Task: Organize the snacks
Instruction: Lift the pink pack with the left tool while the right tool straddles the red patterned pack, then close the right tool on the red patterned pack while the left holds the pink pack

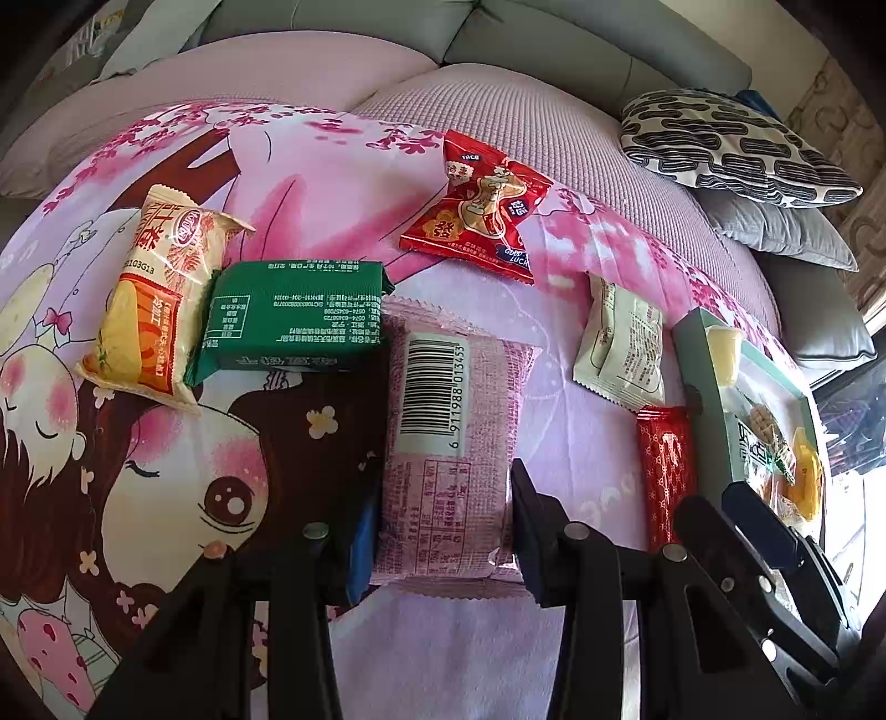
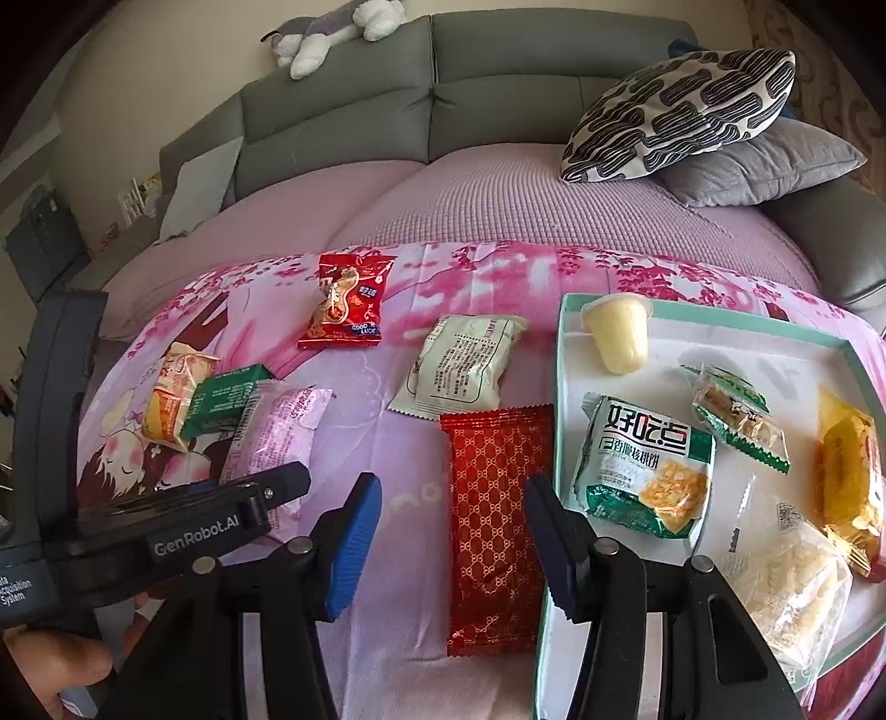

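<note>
My left gripper (image 1: pixel 440 531) is open, its fingers on either side of a pink snack pack with a barcode (image 1: pixel 454 421); the pack also shows in the right wrist view (image 2: pixel 282 426). My right gripper (image 2: pixel 454 543) is open, with its fingers straddling a red patterned wafer pack (image 2: pixel 498 509), which also shows in the left wrist view (image 1: pixel 667 471). A green pack (image 1: pixel 293 315), a yellow-orange pack (image 1: pixel 155 293), a red peanut bag (image 1: pixel 479 205) and a white pack (image 1: pixel 623 343) lie on the pink sheet. The teal-rimmed tray (image 2: pixel 559 354) at right holds several snacks.
A patterned pillow (image 2: pixel 675 111) and a grey pillow (image 2: pixel 764 166) lie at the back right of the bed. A grey headboard (image 2: pixel 387 99) with a plush toy (image 2: pixel 332 33) stands behind. The left gripper's body (image 2: pixel 183 520) is close to the right gripper's left finger.
</note>
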Demonstrator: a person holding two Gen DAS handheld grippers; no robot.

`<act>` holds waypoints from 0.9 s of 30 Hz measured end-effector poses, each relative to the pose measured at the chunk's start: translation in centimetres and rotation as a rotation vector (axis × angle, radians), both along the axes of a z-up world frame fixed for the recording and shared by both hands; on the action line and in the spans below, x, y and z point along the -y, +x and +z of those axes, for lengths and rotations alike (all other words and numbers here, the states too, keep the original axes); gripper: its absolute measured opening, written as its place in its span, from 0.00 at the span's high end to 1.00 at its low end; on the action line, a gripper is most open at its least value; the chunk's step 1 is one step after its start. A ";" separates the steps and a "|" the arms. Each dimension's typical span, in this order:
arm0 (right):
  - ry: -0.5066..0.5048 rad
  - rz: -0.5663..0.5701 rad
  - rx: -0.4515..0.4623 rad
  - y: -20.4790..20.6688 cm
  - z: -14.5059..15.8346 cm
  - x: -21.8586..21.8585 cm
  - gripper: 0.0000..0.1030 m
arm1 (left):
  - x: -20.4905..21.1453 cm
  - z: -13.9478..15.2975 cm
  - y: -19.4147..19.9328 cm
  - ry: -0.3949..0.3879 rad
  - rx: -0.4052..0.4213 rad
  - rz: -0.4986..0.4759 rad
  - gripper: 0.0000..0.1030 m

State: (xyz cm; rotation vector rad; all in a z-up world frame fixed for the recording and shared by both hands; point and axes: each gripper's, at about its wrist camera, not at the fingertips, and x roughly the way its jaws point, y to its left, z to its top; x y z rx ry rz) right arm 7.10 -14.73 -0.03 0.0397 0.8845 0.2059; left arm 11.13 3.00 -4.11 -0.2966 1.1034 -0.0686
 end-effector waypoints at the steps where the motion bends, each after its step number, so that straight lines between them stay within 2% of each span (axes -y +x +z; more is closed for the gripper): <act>1: -0.008 0.003 -0.002 0.0 -0.1 -0.1 0.45 | -0.1 0.0 0.0 -0.001 0.000 0.000 0.57; 11: -0.030 -0.019 -0.021 0.2 -0.7 -0.1 0.46 | 0.0 0.0 -0.1 0.000 -0.002 0.004 0.57; 27: -0.138 -0.031 -0.032 0.3 -1.3 -0.5 0.46 | 0.0 0.0 -0.1 0.000 -0.006 0.003 0.57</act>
